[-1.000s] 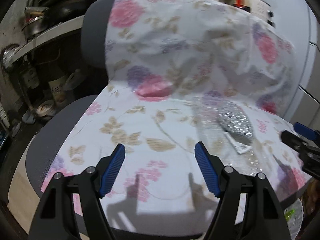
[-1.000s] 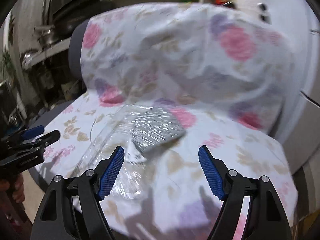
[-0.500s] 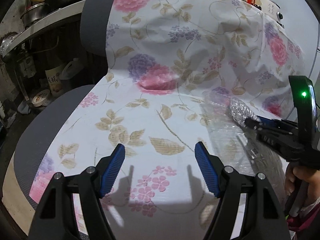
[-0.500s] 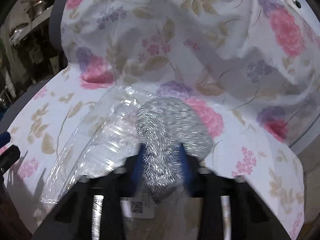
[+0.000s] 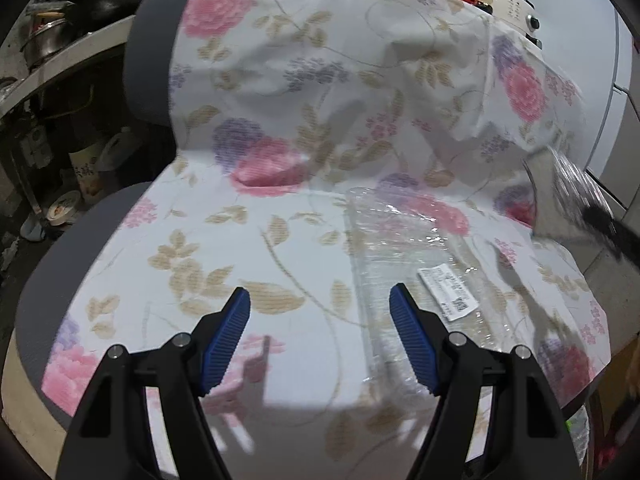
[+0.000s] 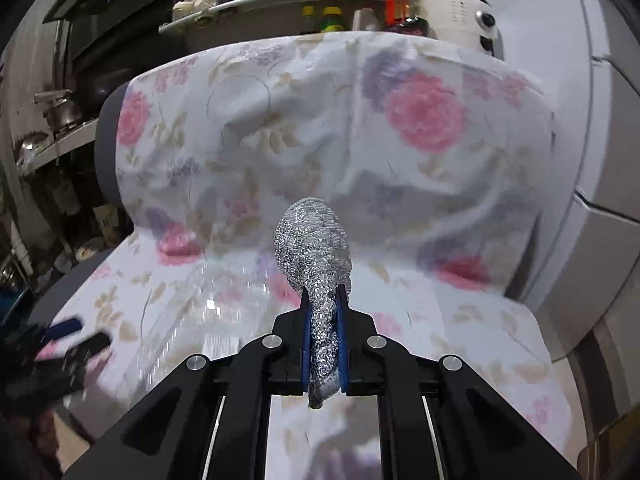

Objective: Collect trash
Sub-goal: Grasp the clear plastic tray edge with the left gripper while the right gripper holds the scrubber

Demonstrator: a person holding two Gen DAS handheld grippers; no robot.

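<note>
Above the floral-covered chair (image 6: 460,184), the right gripper (image 6: 324,344) clamps a silver foil wad (image 6: 314,248) — light, crushable, best pinched mid-body — while the left gripper (image 5: 320,336) gapes empty.

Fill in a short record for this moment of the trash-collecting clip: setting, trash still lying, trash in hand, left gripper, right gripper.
setting: chair draped with a floral cloth
trash still lying: clear plastic wrapper with a white label, on the seat
trash in hand: crumpled silver foil, lifted off the seat
left gripper: open, empty, over the wrapper's near edge
right gripper: has just been closing, clamped on the foil
</note>
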